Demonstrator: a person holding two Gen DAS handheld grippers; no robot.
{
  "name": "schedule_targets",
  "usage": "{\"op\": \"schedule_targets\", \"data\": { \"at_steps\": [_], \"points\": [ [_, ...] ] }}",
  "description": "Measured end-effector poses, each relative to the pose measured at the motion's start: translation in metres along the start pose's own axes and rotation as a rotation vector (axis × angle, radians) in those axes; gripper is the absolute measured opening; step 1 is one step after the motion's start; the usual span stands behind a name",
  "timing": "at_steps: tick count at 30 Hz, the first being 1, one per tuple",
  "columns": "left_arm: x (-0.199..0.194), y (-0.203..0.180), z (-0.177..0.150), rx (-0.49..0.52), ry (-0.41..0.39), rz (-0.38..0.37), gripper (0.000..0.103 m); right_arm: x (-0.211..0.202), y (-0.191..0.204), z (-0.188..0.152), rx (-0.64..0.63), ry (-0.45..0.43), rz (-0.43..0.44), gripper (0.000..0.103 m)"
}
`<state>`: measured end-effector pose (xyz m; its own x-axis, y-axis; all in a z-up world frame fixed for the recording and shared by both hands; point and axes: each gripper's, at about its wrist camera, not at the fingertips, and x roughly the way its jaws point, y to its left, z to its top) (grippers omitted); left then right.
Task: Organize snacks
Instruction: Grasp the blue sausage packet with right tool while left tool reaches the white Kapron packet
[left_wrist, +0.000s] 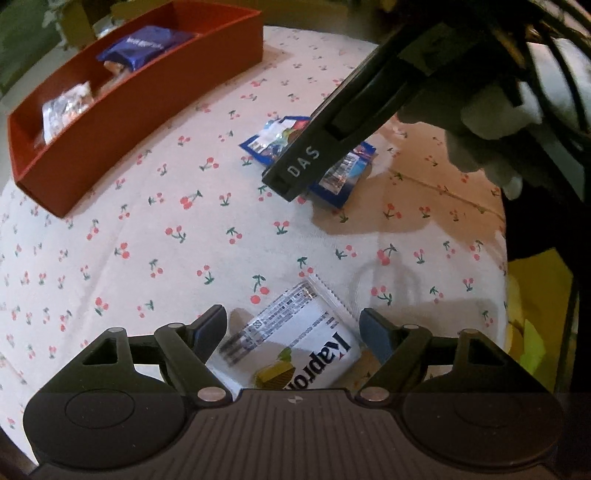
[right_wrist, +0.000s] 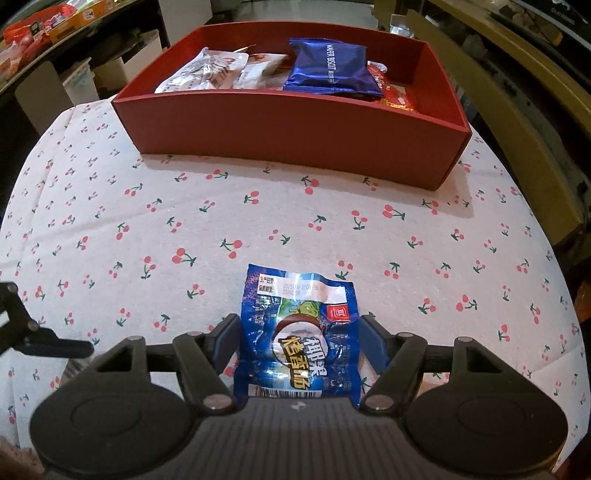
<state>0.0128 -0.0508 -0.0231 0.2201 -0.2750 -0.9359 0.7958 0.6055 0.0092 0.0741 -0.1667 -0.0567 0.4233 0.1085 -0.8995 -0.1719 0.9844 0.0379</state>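
Two wide grippers, left gripper (left_wrist: 293, 326) and right gripper (right_wrist: 299, 334), each straddle one packet.

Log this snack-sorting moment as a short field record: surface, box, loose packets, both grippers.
surface: cherry-print tablecloth
box: red box, already holds several packets, among them a dark blue wafer packet
loose packet 1: white packet on the cloth, between the left gripper fingers
loose packet 2: blue packet on the cloth, between the right gripper fingers
grippers: both open, neither pressing its packet
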Motion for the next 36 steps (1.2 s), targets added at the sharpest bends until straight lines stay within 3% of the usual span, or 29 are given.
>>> {"op": "schedule_targets", "data": {
  "at_steps": [12, 19, 26, 28, 32, 36],
  "points": [
    [0.000, -0.013, 0.002, 0.217, 0.085, -0.014, 0.086, 0.000, 0.000, -0.001, -0.002, 0.004, 0.014, 0.092],
    [-0.001, -0.005, -0.002, 0.120, 0.080, 0.006, 0.086, -0.001, 0.000, -0.001, -0.004, 0.009, 0.023, 0.092],
    [-0.012, -0.015, -0.007, 0.282, 0.130, 0.043, 0.086, -0.002, 0.001, -0.002, -0.013, 0.009, 0.030, 0.092],
    [-0.014, -0.010, -0.007, 0.220, 0.141, 0.019, 0.087, -0.002, 0.002, -0.002, -0.012, 0.010, 0.030, 0.092],
    [-0.010, 0.011, -0.011, -0.122, 0.153, -0.163, 0.087, -0.003, 0.002, -0.002, -0.013, 0.015, 0.038, 0.092],
    [-0.008, 0.012, -0.012, -0.203, 0.125, -0.202, 0.087, -0.004, 0.002, -0.003, -0.019, 0.016, 0.046, 0.092]
  ]
}}
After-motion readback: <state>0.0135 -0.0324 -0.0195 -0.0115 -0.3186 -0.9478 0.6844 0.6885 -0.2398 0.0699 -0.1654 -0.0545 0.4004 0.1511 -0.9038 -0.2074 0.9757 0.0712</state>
